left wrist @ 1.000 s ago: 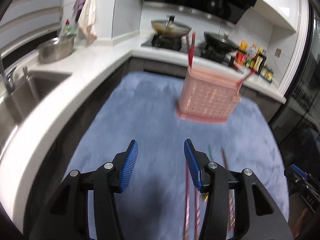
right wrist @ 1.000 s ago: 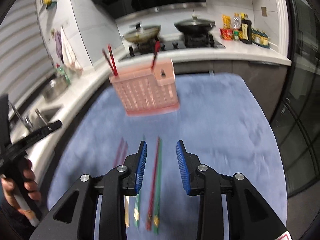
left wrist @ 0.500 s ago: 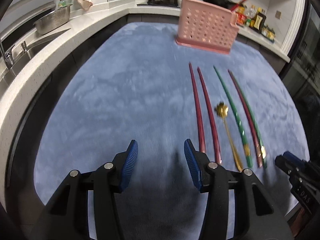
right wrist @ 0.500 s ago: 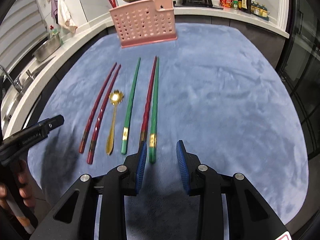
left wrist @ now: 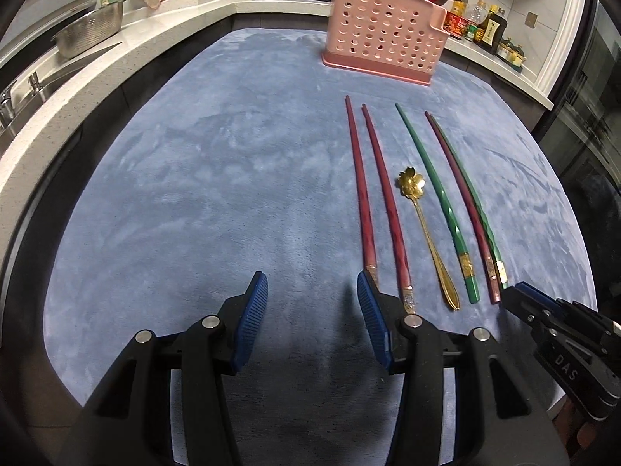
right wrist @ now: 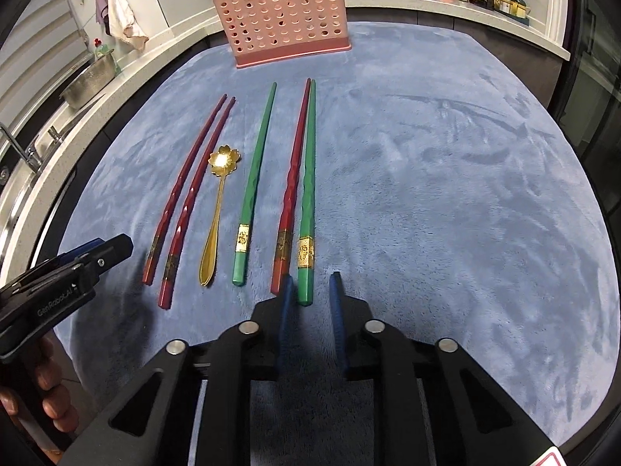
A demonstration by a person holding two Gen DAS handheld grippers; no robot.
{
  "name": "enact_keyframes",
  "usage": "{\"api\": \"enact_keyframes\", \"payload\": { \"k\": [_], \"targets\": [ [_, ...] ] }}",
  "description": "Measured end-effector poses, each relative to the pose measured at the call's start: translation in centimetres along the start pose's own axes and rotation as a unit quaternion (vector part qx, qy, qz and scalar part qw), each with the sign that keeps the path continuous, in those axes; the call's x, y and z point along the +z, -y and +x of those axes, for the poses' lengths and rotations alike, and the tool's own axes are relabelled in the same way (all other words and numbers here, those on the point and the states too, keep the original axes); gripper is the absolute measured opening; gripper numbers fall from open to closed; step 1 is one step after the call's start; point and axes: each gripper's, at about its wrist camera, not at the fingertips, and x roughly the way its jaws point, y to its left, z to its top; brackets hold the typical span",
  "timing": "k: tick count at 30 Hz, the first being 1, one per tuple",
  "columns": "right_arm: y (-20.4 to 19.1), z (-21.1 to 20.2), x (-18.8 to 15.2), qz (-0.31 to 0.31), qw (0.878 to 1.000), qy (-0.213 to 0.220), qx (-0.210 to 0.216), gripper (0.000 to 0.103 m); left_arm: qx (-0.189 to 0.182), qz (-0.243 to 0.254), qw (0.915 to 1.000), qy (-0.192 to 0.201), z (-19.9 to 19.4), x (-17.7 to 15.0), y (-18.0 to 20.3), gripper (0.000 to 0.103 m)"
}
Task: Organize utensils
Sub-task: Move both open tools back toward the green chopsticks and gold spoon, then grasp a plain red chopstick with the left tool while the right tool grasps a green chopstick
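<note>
A pink perforated utensil holder stands at the far end of a blue mat, with red chopsticks poking out of it. On the mat lie two dark red chopsticks, a gold flower spoon, a green chopstick, then a red chopstick beside another green chopstick. My right gripper is closing; that last green chopstick's near end lies between its jaws, and the pads do not touch it. My left gripper is open and empty, its right pad by the leftmost dark red chopstick.
A white counter with a sink and a steel colander runs along the left. A stove with pans and sauce bottles line the back. A hand holds the left gripper's handle. Dark glass doors stand at the right.
Both grippers dropped towards the mat and tilted down, bringing the laid-out utensils into view. The right gripper's jaws narrowed around the green chopstick's end. The left jaws kept their width.
</note>
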Motion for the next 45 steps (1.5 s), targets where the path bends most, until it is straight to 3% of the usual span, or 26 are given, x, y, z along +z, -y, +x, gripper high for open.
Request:
{"api": "enact_keyframes", "payload": {
  "k": [15,27,36,45],
  "targets": [
    [0.0,1.2,1.0,-0.001,1.000,0.004,0.003,0.013,-0.018,0.016,0.9996,-0.014,0.8,-0.2,1.8,0.046],
    [0.0,1.3,1.1,-0.002,1.000,0.005,0.004,0.012,-0.010,0.024,0.9995,-0.016,1.9,-0.2,2.3,0.045],
    [0.0,1.3,1.2,-0.004,1.000,0.006,0.003,0.012,-0.001,0.028,0.9995,-0.012,2.0,-0.3,2.3,0.031],
    [0.1,1.3,1.2,0.001,1.000,0.005,0.005,0.007,-0.011,0.032,0.9994,-0.012,1.7,-0.4,2.2,0.009]
  ]
}}
